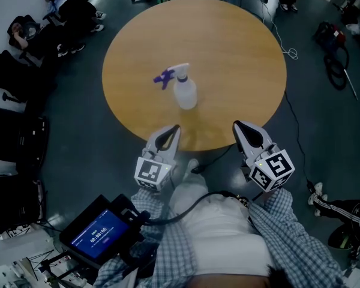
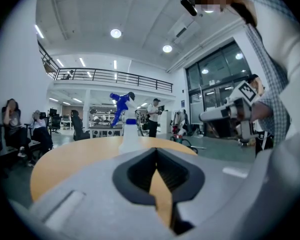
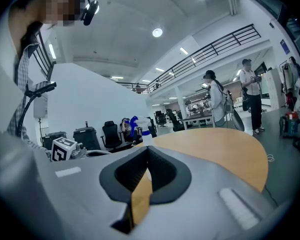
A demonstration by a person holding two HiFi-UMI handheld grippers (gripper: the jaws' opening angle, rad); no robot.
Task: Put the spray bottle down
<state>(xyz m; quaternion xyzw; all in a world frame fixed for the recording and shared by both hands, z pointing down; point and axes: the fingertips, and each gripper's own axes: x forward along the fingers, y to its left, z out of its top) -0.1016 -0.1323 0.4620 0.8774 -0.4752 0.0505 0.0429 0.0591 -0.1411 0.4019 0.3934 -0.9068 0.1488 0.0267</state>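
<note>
A clear spray bottle (image 1: 185, 90) with a blue trigger head stands upright on the round wooden table (image 1: 234, 53), a little left of the table's middle. Neither gripper touches it. My left gripper (image 1: 176, 128) hovers at the table's near edge, shut and empty, pointing toward the bottle. My right gripper (image 1: 237, 126) hovers beside it to the right, also shut with nothing in it. In the left gripper view the bottle (image 2: 128, 134) stands beyond the closed jaw tips (image 2: 156, 151). The right gripper view shows the bottle (image 3: 140, 126) just past its closed tips (image 3: 149, 149).
A tablet with a lit screen (image 1: 101, 231) hangs at my lower left. Office chairs and seated people (image 1: 66, 11) line the floor to the left of the table. A cable (image 1: 291, 53) and bags (image 1: 331, 38) lie on the floor to the right.
</note>
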